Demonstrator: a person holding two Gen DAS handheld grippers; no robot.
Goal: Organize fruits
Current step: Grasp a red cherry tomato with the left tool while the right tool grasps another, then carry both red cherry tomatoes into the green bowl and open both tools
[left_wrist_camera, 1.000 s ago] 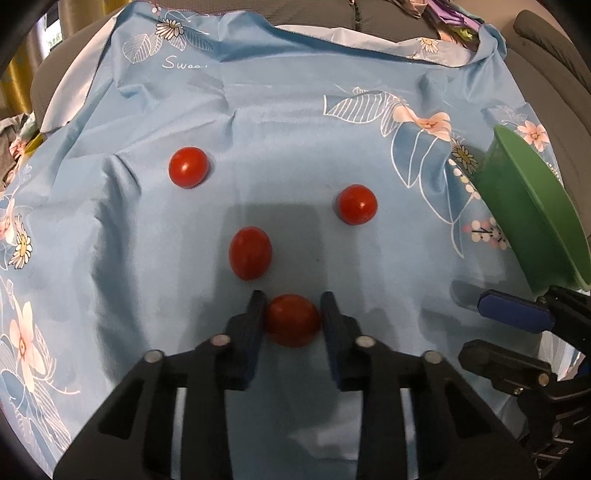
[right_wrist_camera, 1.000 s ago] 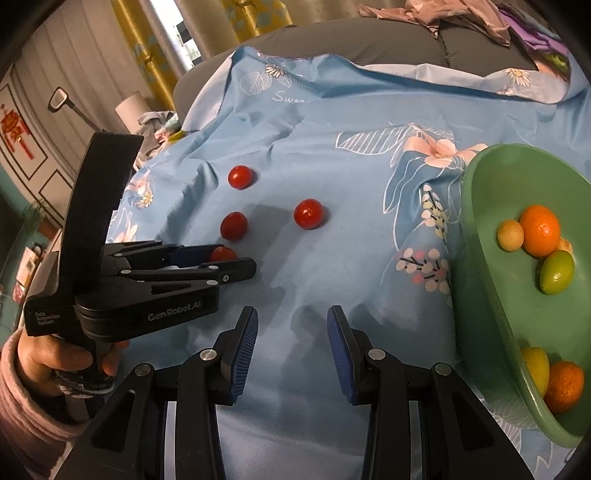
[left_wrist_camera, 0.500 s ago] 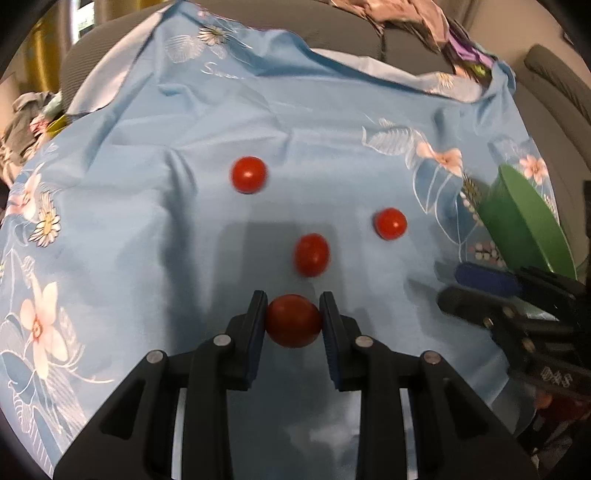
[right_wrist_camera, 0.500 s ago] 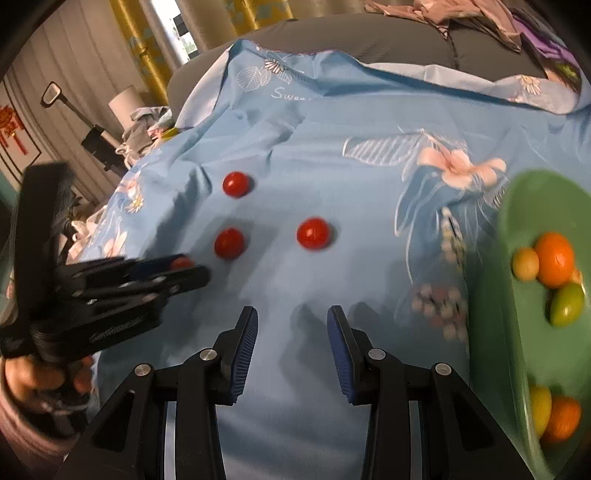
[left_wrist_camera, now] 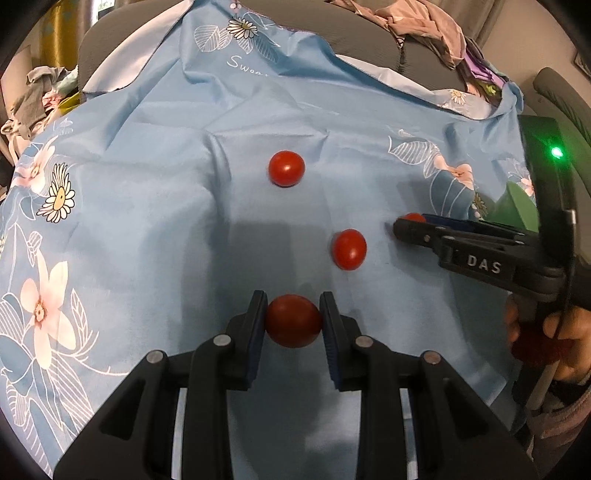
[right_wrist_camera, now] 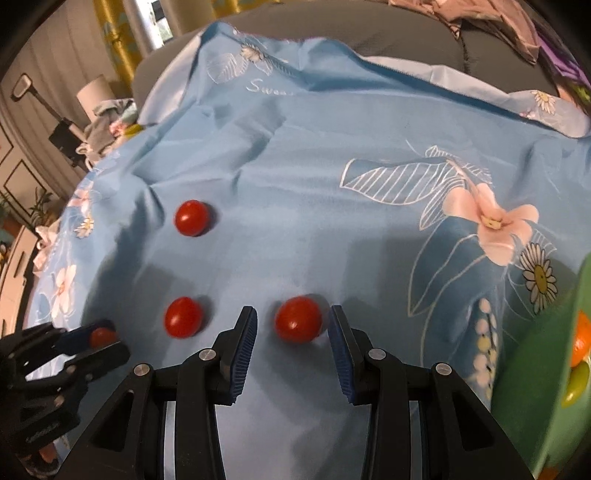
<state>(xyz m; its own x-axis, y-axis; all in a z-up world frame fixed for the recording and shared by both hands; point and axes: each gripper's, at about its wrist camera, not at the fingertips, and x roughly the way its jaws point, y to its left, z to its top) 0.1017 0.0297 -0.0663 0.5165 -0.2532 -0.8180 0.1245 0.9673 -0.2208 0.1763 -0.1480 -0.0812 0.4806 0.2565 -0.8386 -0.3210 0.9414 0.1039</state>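
My left gripper is shut on a red cherry tomato and holds it just above the blue floral cloth. My right gripper is open, its fingers either side of another cherry tomato that lies on the cloth. Two more tomatoes lie loose: a middle one and a far one. The green bowl at the right holds orange and green fruits.
The right gripper's body and the hand holding it cross the right of the left wrist view. The left gripper shows at lower left in the right wrist view. Clothes lie on the grey sofa behind.
My right gripper moved forward and left from near the bowl until its open fingers straddle a tomato. My left gripper lifted and drew back left with its tomato.
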